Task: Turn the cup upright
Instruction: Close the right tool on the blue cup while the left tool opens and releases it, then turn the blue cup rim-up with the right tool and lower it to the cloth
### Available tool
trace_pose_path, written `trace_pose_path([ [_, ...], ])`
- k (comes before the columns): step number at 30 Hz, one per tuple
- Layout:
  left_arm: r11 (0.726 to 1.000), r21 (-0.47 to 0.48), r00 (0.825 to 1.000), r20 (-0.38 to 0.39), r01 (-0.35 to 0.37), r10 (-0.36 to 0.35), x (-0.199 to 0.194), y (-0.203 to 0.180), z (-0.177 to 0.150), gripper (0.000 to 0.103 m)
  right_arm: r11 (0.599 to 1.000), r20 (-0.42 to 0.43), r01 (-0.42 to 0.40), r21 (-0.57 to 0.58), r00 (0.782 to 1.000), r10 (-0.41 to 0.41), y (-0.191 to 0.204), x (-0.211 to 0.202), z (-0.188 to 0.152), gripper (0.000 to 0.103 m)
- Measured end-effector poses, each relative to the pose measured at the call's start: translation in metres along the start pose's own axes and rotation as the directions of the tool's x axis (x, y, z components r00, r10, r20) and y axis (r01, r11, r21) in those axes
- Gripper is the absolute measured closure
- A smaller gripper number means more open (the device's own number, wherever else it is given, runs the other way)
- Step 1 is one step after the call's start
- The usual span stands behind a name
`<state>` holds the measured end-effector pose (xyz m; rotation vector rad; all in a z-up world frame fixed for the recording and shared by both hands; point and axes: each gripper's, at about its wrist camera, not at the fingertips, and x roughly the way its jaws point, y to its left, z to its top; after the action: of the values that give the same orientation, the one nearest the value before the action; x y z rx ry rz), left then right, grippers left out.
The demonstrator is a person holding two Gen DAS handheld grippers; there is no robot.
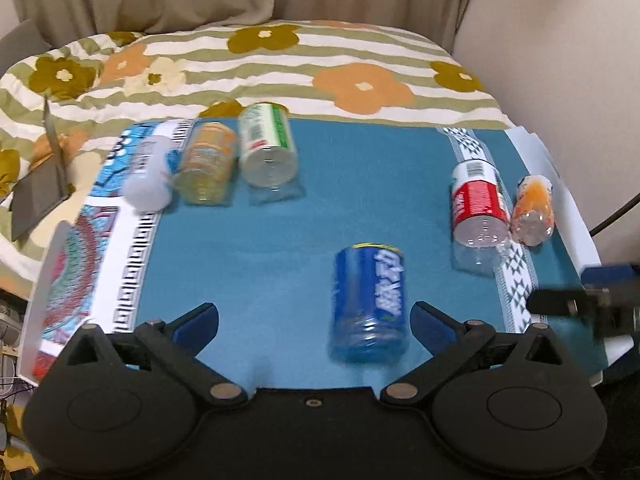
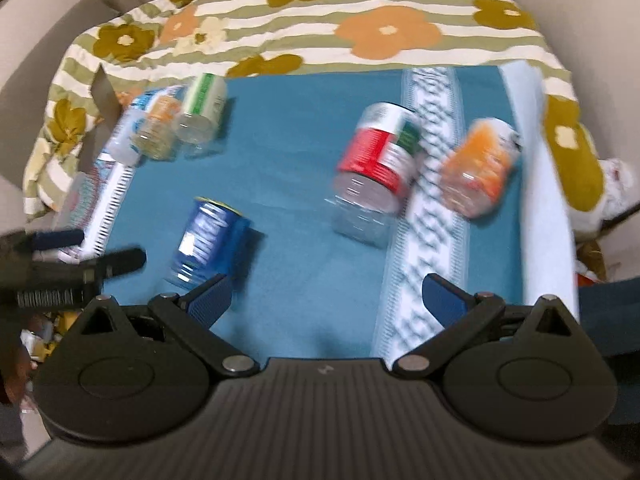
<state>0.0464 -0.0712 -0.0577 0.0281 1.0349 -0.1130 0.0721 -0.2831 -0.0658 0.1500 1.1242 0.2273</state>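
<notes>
The left gripper (image 1: 314, 322) is spread wide and nothing is held in it. The blue cup (image 1: 369, 300) is seen just ahead of it, between the two blue pads but nearer the right pad (image 1: 434, 326). The cup is standing upside down on the teal cloth (image 1: 280, 240), with its clear bottom up and its yellow-rimmed mouth down. Its long axis is pointed up and down, tipped a little in this view.

The right gripper (image 2: 325, 300) is also spread wide and empty. From there the blue cup (image 2: 206, 240) is seen off to the left, just past the left pad (image 2: 210, 300). So the left gripper is judged to be the nearer one and better lined up for the grab.

Only in the right wrist view is the left gripper seen from the side, near the cup. The three cups (image 1: 212, 160) at the far left are seen more sharply in the left wrist view. The red cup (image 1: 478, 208) and orange cup (image 1: 534, 210) are shown bigger in the right wrist view.
</notes>
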Motion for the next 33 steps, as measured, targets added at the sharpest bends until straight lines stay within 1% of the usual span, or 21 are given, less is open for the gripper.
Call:
trace_pose_path([
  [4,1.0,-0.024,1.0,0.0,0.014,-0.014,-0.004,0.032,-0.007,0.0,0.999,-0.059,-0.04,0.028,0.997,0.041,0.024,0.023,0.027,0.0],
  [6,0.999,-0.035,1.0,-0.011,0.022,-0.023,-0.002,0.049,-0.009,0.0,0.996,-0.103,-0.045,0.074,0.993,0.052,0.034,0.042,0.04,0.0],
  [9,0.998,-0.04,0.998,-0.038,0.051,-0.053,0.003,0.072,-0.012,0.0,0.986,-0.167,-0.07,0.154,0.981,0.096,0.043,0.074,0.054,0.0],
  [13,0.994,-0.074,0.992,-0.086,0.084,-0.09,0.015,0.1,-0.02,0.0,0.967,-0.228,-0.063,0.247,0.966,0.121,0.049,0.112,0.063,0.0],
  [16,0.993,-0.073,0.99,-0.097,0.092,-0.099,0.02,0.115,-0.023,0.0,0.959,-0.258,-0.047,0.281,0.958,0.123,0.054,0.131,0.066,0.01],
  [19,0.992,-0.073,0.99,-0.088,0.104,-0.111,0.023,0.127,-0.023,0.0,0.955,-0.269,-0.024,0.294,0.957,0.107,0.057,0.139,0.065,0.016],
  [21,0.991,-0.07,0.989,-0.084,0.114,-0.12,0.025,0.134,-0.021,0.0,0.955,-0.271,-0.011,0.297,0.958,0.095,0.058,0.142,0.064,0.018],
  [24,0.992,-0.058,0.99,-0.081,0.115,-0.119,0.028,0.139,-0.015,0.0,0.954,-0.278,0.009,0.299,0.957,0.078,0.058,0.145,0.063,0.023],
  [30,0.992,-0.052,0.99,-0.079,0.115,-0.119,0.03,0.142,-0.01,0.0,0.962,-0.271,0.009,0.273,0.96,0.068,0.06,0.144,0.063,0.024],
  [33,0.991,-0.055,0.989,-0.079,0.12,-0.124,0.028,0.142,-0.01,0.0,0.966,-0.251,0.007,0.259,0.966,0.06,0.062,0.139,0.061,0.025],
])
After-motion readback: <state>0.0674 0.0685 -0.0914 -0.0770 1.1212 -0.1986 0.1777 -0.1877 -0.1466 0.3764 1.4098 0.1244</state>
